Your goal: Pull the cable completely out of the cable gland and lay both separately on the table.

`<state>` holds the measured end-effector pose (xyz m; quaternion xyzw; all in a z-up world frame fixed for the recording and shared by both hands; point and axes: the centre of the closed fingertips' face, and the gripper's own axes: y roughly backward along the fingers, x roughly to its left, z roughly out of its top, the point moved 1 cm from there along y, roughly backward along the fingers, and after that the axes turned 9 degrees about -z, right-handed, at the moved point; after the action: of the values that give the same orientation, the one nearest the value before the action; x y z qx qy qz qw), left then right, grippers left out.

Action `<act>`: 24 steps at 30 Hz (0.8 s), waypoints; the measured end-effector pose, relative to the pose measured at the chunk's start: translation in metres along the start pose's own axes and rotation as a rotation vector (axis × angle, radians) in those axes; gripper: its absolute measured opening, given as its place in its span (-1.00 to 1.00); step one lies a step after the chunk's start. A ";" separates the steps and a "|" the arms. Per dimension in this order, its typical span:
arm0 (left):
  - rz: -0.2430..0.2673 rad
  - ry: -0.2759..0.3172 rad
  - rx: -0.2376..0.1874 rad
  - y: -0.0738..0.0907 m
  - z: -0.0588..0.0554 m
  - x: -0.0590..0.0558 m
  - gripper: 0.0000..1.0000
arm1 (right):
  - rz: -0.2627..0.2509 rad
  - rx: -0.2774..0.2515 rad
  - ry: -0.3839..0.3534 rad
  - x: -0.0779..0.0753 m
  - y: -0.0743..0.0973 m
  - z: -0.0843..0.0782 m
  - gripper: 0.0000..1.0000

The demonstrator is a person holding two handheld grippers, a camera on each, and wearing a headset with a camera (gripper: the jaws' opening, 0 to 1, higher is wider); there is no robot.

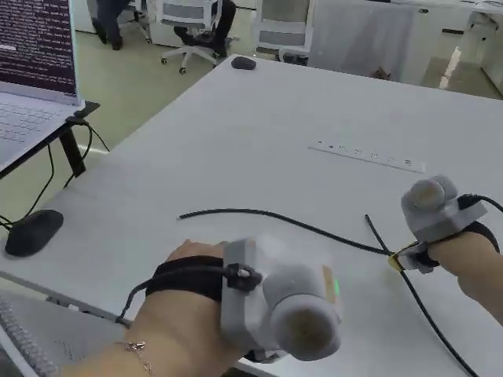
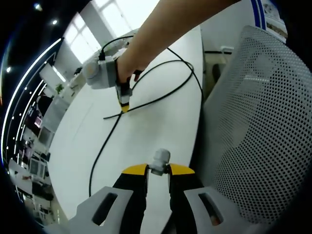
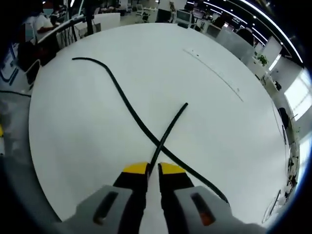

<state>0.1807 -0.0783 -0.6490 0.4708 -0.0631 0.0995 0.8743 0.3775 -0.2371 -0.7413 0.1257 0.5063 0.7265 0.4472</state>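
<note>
At ten o'clock in your head view stands a laptop (image 1: 31,71), with a mouse (image 1: 31,232) at eight o'clock. Your left tongs (image 2: 158,169) pinch the gland (image 2: 160,159) at six o'clock in the left gripper view, over the worktop's (image 2: 161,122) near edge and well apart from the cable (image 2: 146,103), which lies on the worktop towards eleven o'clock. A mesh chair (image 2: 253,122) is at three o'clock. Your right tongs (image 3: 152,168) are pressed together on the cable at six o'clock in the right gripper view. Just ahead of them the cable crosses itself, its long run curving off to ten o'clock and its short end pointing to one o'clock.
</note>
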 end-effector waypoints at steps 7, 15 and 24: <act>-0.071 0.027 -0.027 0.001 0.005 -0.006 -0.67 | 0.041 -0.091 -0.003 0.021 0.046 -0.001 -0.58; -0.214 0.078 -0.052 -0.007 -0.004 0.018 -0.66 | 0.120 -0.182 -0.051 0.059 0.117 -0.032 -0.49; -0.320 0.151 -0.012 -0.055 -0.035 0.051 -0.66 | 0.092 -0.238 -0.163 0.079 0.173 -0.076 -0.49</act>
<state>0.2437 -0.0728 -0.7028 0.4608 0.0777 -0.0063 0.8840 0.1940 -0.2381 -0.6504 0.1534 0.3722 0.7886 0.4649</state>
